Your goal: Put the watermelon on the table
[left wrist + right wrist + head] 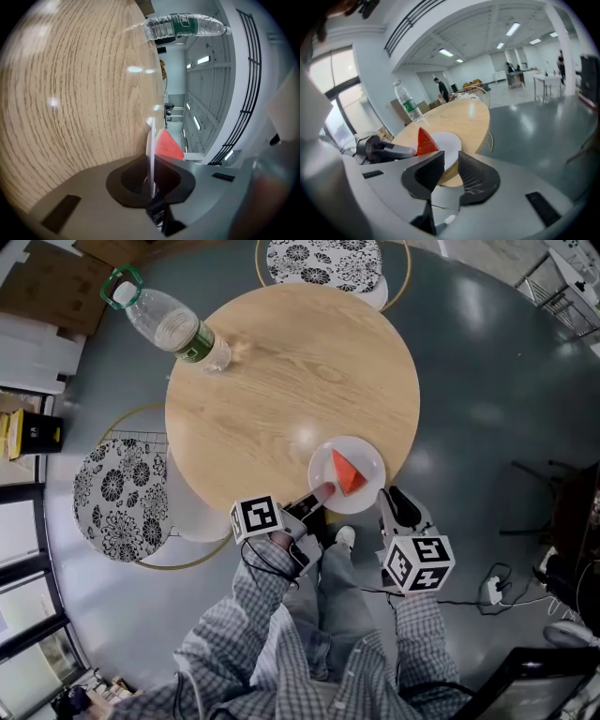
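Observation:
A red watermelon wedge (348, 472) lies on a white plate (364, 451) at the near edge of the round wooden table (281, 371). My left gripper (323, 491) is shut on the plate's near-left rim. In the left gripper view the plate (151, 154) runs edge-on between the pads, with the wedge (167, 143) just beyond. My right gripper (392, 499) hangs off the table edge beside the plate's right side, apart from it. In the right gripper view its jaws (451, 164) stand open with nothing between them, and the plate (447, 143) and wedge (424, 140) lie ahead.
A clear water bottle (173, 324) with a green label lies on the table's far left. Patterned round chairs stand at the left (122, 488) and the far side (323, 261). Cables (492, 592) trail on the grey floor at the right.

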